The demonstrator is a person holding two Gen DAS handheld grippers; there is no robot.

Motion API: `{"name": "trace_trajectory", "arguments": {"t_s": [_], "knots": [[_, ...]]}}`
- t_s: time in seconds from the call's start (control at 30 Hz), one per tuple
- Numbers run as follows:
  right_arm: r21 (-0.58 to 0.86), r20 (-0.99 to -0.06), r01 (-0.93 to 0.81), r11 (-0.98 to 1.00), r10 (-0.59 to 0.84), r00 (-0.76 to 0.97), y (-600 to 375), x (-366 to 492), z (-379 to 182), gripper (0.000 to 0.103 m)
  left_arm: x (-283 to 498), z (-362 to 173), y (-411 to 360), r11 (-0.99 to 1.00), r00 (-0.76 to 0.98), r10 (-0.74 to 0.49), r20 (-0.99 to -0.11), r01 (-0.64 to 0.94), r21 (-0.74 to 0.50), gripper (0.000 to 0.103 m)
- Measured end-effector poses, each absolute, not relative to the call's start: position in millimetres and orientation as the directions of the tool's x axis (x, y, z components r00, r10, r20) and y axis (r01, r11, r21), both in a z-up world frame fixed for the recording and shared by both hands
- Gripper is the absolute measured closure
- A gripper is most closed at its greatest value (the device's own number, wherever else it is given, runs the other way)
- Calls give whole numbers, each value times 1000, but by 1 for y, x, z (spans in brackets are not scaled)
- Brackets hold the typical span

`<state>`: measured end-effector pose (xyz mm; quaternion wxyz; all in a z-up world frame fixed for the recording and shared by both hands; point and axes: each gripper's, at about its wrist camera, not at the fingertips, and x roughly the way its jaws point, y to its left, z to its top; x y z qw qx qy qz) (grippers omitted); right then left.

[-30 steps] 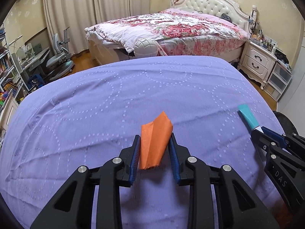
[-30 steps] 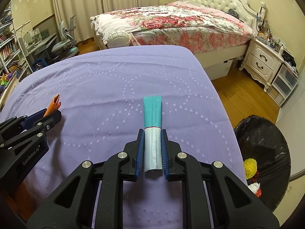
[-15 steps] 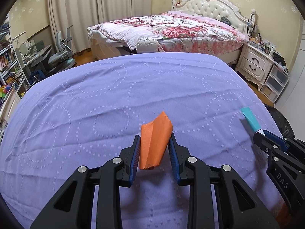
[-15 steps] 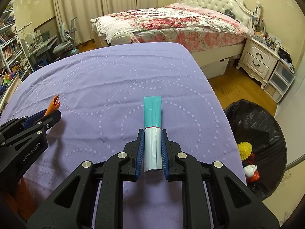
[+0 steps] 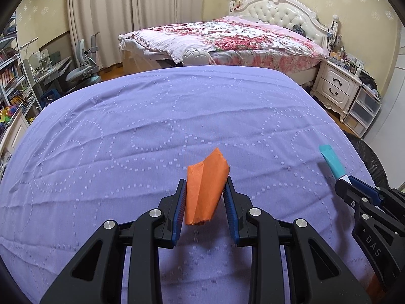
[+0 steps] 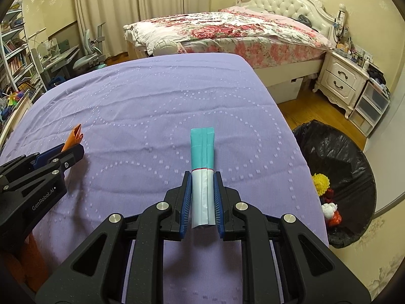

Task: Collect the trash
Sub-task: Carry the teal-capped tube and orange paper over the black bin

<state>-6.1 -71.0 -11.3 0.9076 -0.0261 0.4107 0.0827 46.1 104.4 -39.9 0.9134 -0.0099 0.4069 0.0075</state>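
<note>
Both tongs grip trash lengthwise: orange paper (image 5: pixel 205 190), teal wrapper (image 6: pixel 202 177).

We see open purple bedspread (image 6: pixel 152 106) ahead of both grippers; rightward, bare floor (image 6: pixel 301 106) surrounds the black-lined trash bin (image 6: pixel 341 157), unobstructed.

A floral-quilted bed (image 5: pixel 227 38) with white headboard, cream curtains (image 5: pixel 114 12), white nightstand (image 6: pixel 341 81), wooden floor (image 6: pixel 303 106).
</note>
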Motion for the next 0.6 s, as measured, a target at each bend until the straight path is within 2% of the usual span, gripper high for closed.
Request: {"name": "trace_trajectory", "arguments": {"t_s": [0.6], "knots": [[29,-717,-124,992,108,689,-92,-33,4,86,32,-29,73,999,707,-36,-706,32,-19,73]]}}
